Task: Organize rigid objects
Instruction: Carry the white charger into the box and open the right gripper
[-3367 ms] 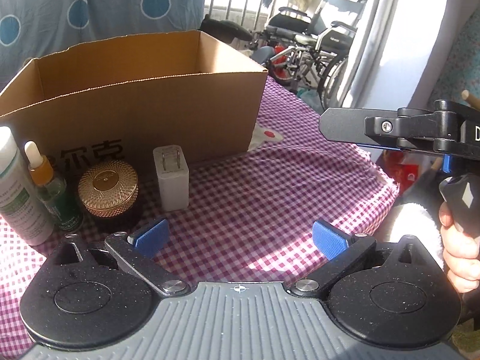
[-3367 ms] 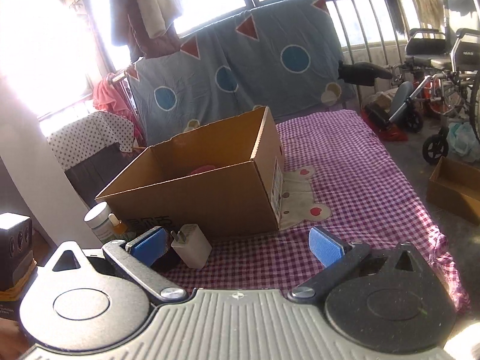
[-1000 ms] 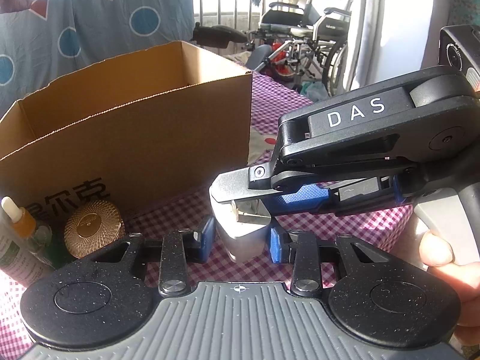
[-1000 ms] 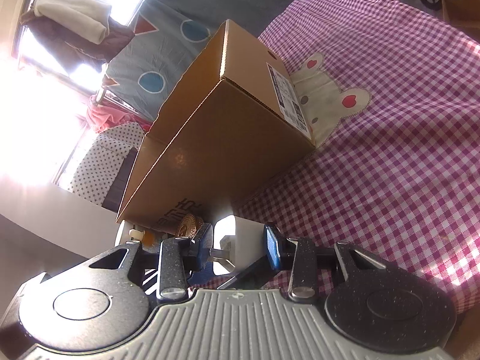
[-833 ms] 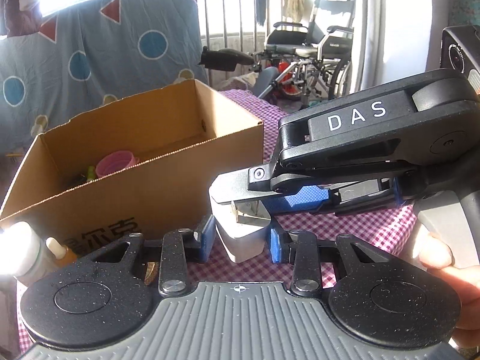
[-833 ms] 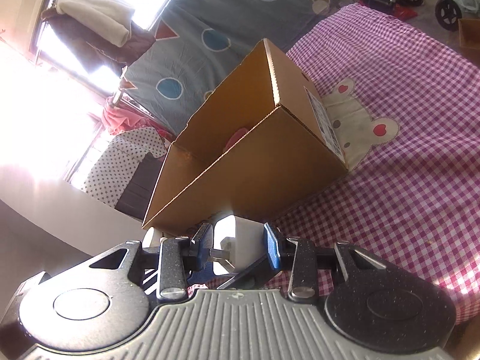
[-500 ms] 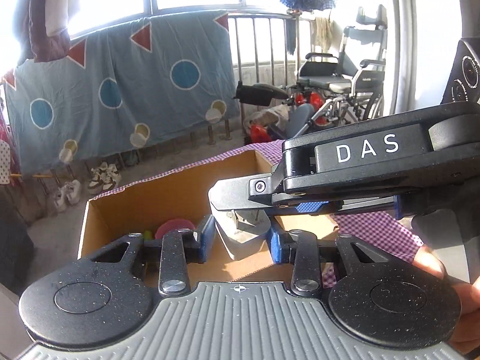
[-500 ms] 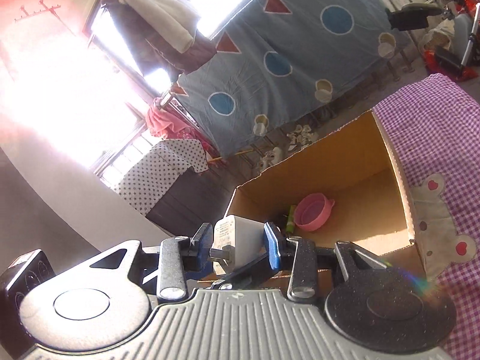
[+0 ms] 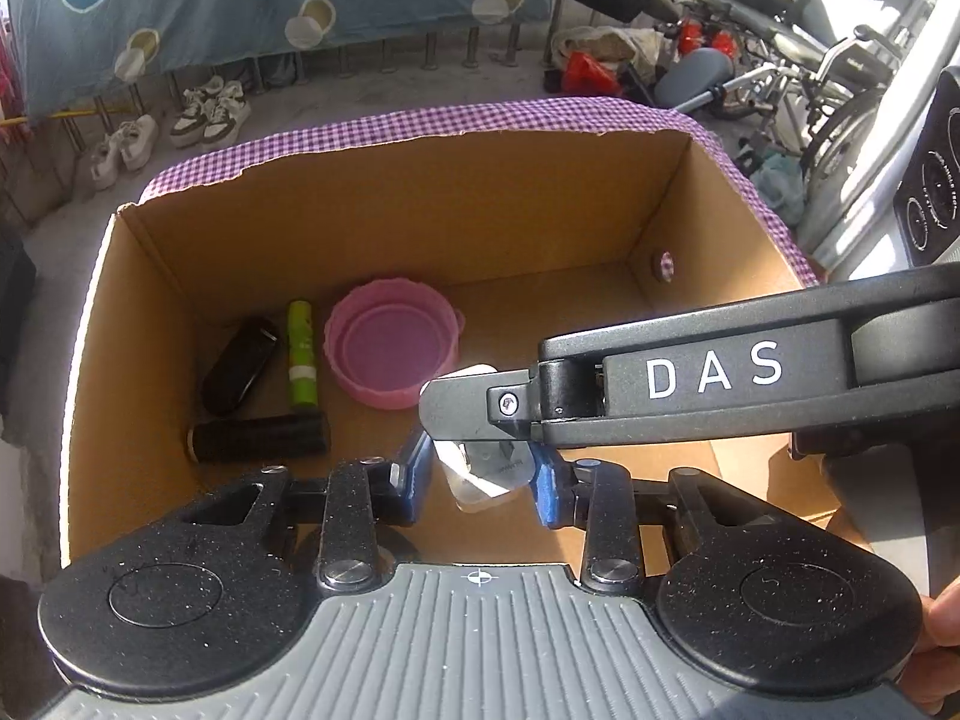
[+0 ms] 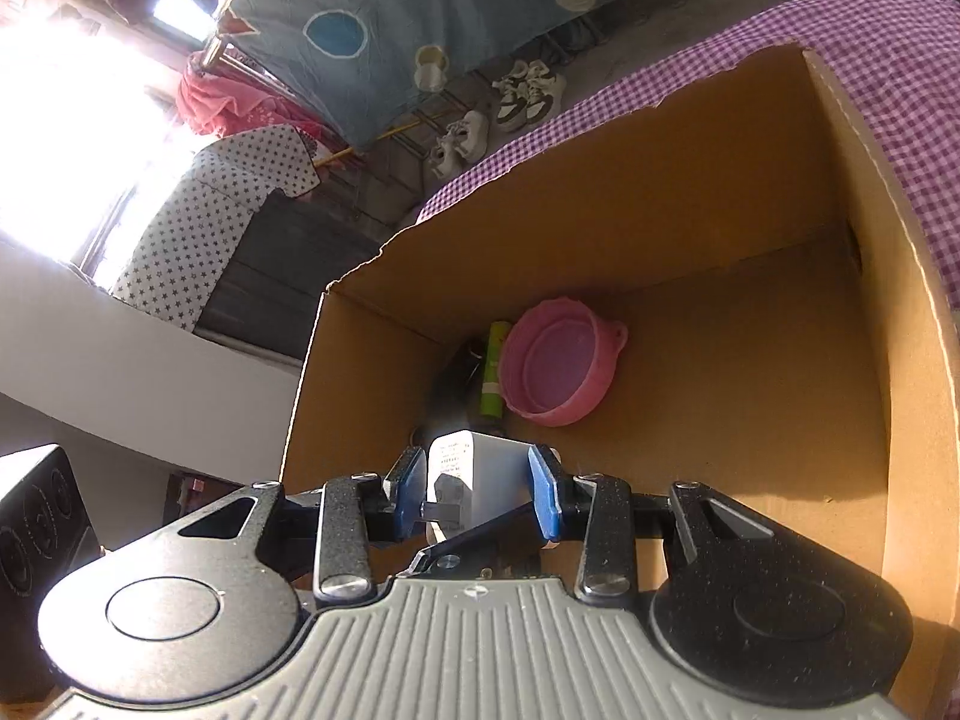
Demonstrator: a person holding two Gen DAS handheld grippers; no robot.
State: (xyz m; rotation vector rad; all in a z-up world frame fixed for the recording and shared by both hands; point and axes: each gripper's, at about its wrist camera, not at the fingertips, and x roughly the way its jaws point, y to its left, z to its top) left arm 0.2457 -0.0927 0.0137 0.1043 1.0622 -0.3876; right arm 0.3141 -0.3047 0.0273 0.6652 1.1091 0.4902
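My left gripper (image 9: 480,474) and right gripper (image 10: 480,495) both pinch the white charger (image 10: 477,468), held low centre of both frames above the open cardboard box (image 9: 384,228). I judge it light, stiff and smooth-sided, so the flat faces are the place to grip, clear of the prongs. Below lie a pink bowl (image 9: 393,351), green tube (image 9: 300,354) and dark cases (image 9: 258,438)
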